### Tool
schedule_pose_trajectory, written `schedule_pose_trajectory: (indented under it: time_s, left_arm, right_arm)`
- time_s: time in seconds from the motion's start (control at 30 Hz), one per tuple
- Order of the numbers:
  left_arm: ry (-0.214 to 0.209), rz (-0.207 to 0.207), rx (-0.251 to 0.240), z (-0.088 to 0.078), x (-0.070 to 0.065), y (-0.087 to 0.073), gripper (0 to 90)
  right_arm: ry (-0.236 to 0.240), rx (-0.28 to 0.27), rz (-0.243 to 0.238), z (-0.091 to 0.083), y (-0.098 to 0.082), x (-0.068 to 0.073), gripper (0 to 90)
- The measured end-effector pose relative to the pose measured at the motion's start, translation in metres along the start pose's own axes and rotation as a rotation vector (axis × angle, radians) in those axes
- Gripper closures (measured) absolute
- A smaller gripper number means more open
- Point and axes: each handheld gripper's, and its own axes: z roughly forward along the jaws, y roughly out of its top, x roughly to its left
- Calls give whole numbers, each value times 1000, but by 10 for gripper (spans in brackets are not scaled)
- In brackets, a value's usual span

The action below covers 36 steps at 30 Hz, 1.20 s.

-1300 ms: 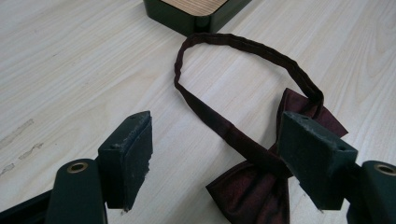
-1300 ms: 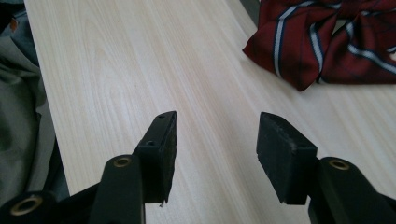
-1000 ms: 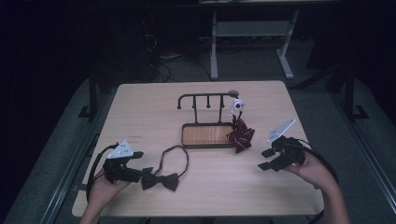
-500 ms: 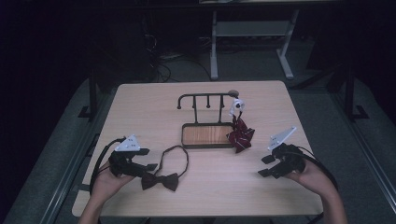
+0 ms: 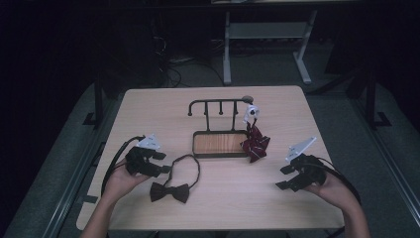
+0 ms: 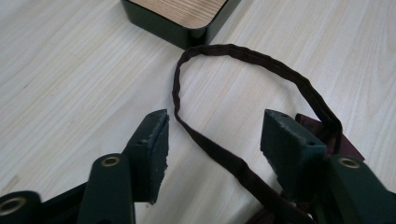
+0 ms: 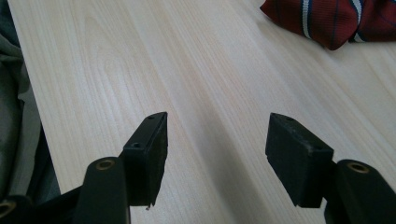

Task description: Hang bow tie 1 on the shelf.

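A dark bow tie [image 5: 170, 192] lies on the table's near left, its strap [image 5: 185, 166] looped toward the rack. My left gripper [image 5: 163, 169] is at the loop's left side. In the left gripper view the strap [image 6: 224, 158] runs between the jaws of the left gripper [image 6: 212, 140], which have just been closing; the pads stand apart from it. A red striped bow tie [image 5: 255, 144] hangs at the rack's right end. My right gripper [image 5: 285, 177] hovers at the near right, open and just widened, with bare wood between the right gripper [image 7: 217, 149] jaws.
A black rack [image 5: 218, 103] with several hooks rises from a wooden-topped base [image 5: 220, 144] at mid table; its corner [image 6: 177, 18] lies just beyond the strap loop. The red tie [image 7: 336, 18] lies ahead of the right gripper. The table's right edge [image 7: 28, 93] is close by.
My left gripper has moved right and up the table onto the strap loop, and its jaws have narrowed. The right gripper has barely shifted; its jaws stand a little wider.
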Motion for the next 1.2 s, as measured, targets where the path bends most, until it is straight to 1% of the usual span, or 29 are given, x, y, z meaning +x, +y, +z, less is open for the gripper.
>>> schedule_pose_trajectory:
  time_s: [0.03, 0.07, 0.1, 0.13, 0.17, 0.2, 0.3, 0.4, 0.47, 0.5, 0.53, 0.57, 0.6, 0.63, 0.67, 0.73, 0.77, 0.83, 0.87, 0.9, 0.93, 1.0, 1.07, 1.2]
  left_arm:
    - [0, 5, 26, 4, 2, 2, 446]
    - [1, -3, 38, 7, 2, 3, 448]
    - [1, 17, 57, 9, 5, 5, 450]
    - [-4, 9, 62, 12, 6, 7, 463]
    - [0, 14, 70, 13, 7, 8, 475]
    - [9, 10, 75, 15, 8, 10, 475]
    - [13, 13, 80, 18, 11, 14, 476]
    - [10, 9, 105, 23, 15, 17, 483]
    - [9, -5, 91, 26, 15, 19, 491]
    - [4, 13, 116, 25, 16, 20, 495]
    - [3, 0, 106, 28, 16, 21, 499]
    - [-5, 15, 124, 28, 18, 22, 510]
    - [-3, 2, 109, 30, 18, 22, 524]
    - [1, 13, 127, 31, 19, 24, 535]
    - [2, 5, 126, 33, 19, 25, 548]
    - [-4, 3, 121, 36, 20, 25, 601]
    - [-2, 8, 128, 38, 21, 25, 617]
    - [-12, 4, 141, 42, 22, 25, 638]
    - [-12, 6, 152, 44, 23, 24, 648]
    - [-16, 10, 168, 45, 24, 24, 648]
    - [-22, 6, 172, 47, 26, 24, 648]
    - [-21, -5, 172, 49, 26, 24, 645]
    - [-21, -8, 174, 50, 27, 24, 646]
    - [-15, -8, 194, 53, 29, 23, 682]
  right_arm:
    - [-1, 0, 1, 0, 0, 0, 380]
    - [-3, 0, 0, 0, -1, 0, 379]
    - [-4, 2, 1, -1, -1, 0, 379]
    - [-2, 1, 1, -1, -1, 0, 379]
    - [-2, 2, 1, -1, -1, 0, 379]
    - [-2, 3, 1, -1, -1, 1, 379]
    - [-3, 1, -2, -1, -2, 1, 379]
    - [0, 1, -9, -2, -1, 2, 377]
    - [-2, -1, -8, -3, -1, 2, 376]
    - [-1, -2, -6, -3, -1, 2, 376]
    - [0, -3, -6, -3, -1, 2, 376]
    - [0, -3, -8, -3, -1, 2, 376]
    - [-1, -3, -8, -3, -1, 2, 376]
    - [-1, -3, -6, -3, -1, 2, 376]
    - [0, -7, -8, -3, -1, 2, 376]
    - [2, -8, -5, -3, -2, 2, 376]
    - [2, -10, -3, -3, -2, 2, 376]
    - [-1, -9, -4, -4, -3, 2, 375]
    - [2, -9, 5, -4, -3, 2, 374]
    - [3, -8, 7, -4, -3, 2, 374]
    - [3, -9, 8, -4, -3, 2, 373]
    - [3, -10, 8, -4, -3, 2, 373]
    - [0, -10, 7, -4, -3, 2, 372]
    - [2, -15, 6, -5, -3, 1, 372]
